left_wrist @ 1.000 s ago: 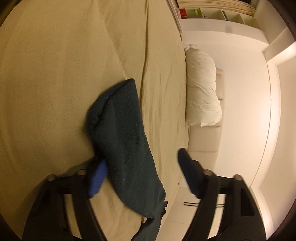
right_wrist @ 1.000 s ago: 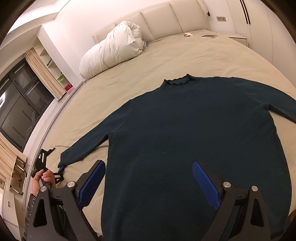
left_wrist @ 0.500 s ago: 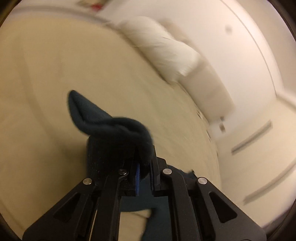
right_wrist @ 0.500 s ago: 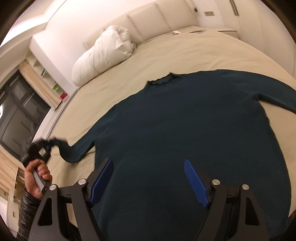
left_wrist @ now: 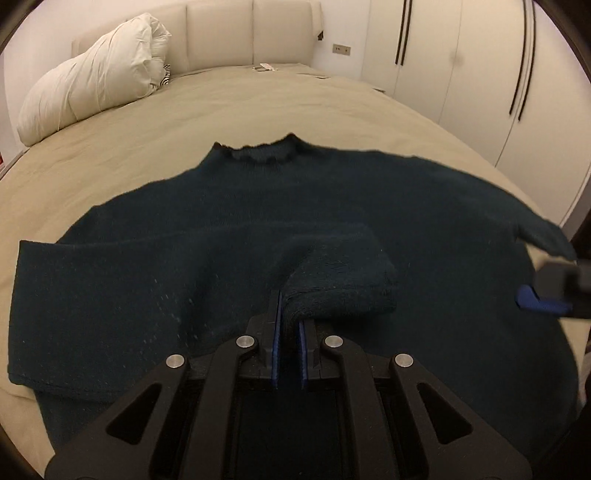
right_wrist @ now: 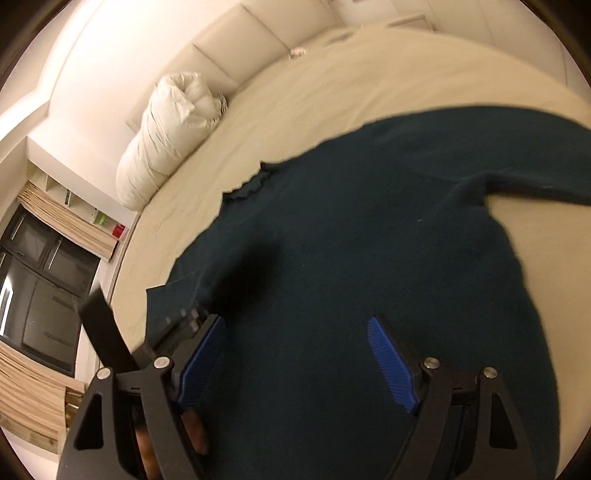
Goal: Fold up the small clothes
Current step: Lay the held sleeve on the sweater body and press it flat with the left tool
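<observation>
**Dark teal knit sweater on bed, 1 sleeve cuff gripped**

Nearest, left wrist view: left gripper [left_wrist: 287, 325], black frame with blue ribbed pads, jaws clenched on the sleeve cuff [left_wrist: 332, 280], a thick fuzzy roll of knit lying over the sweater's chest. This view alone shows the pinch. Right wrist view: right gripper [right_wrist: 295, 365], jaws released and spread wide above the sweater's lower body, touching nothing visible; only here do the window [right_wrist: 33, 295] and shelves [right_wrist: 85, 206] appear.

Middle: sweater [left_wrist: 258, 206], dark teal, soft nap, frilled neckline, spread flat on the bed [left_wrist: 110, 147], the other sleeve reaching to the right.

Far: beige, lightly creased sheet; rolled white duvet [left_wrist: 92, 77], puffy; padded headboard [left_wrist: 221, 33]; only the left view shows the white wardrobe doors [left_wrist: 461, 62] with slim black handles.
</observation>
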The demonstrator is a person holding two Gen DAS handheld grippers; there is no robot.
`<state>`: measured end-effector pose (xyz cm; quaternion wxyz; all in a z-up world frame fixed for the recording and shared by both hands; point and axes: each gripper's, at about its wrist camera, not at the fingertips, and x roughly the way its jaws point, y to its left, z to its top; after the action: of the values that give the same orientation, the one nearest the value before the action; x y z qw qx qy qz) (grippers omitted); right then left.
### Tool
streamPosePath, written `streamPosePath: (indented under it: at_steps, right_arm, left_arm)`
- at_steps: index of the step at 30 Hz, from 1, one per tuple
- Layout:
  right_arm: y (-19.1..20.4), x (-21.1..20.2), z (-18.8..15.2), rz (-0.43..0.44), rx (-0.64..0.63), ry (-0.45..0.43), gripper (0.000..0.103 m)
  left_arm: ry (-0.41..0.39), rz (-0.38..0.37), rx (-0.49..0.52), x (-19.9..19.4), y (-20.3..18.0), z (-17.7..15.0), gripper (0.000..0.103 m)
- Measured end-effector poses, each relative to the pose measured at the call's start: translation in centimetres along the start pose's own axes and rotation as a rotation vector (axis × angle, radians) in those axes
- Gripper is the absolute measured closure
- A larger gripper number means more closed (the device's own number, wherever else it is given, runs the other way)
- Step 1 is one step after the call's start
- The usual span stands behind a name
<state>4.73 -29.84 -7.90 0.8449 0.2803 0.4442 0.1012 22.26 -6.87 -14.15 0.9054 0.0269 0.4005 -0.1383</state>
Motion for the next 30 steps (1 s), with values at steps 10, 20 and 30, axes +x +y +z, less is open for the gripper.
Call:
streamPosePath:
  at_steps: [10,20,30]
  right_arm:
    - [2.5,11.4,4.1,0.192,0.114,0.22,0.021]
    - [4.5,14.3,6.5,0.163,-0.004,0.284,0.093]
    - [-0.8,11.1,12.3,-0.014,-0.038,0.163,0.093]
  left_arm:
    - [-0.02,-0.021,-0.014,-0.5,-2.2,-2.5,0.096]
    - [0.014,-0.082,-0.081,-5.0,-0.6,-4.2,0.094]
    - [-0.098,-0.029,-0.307,-11.3,6.4,-9.3,0.094]
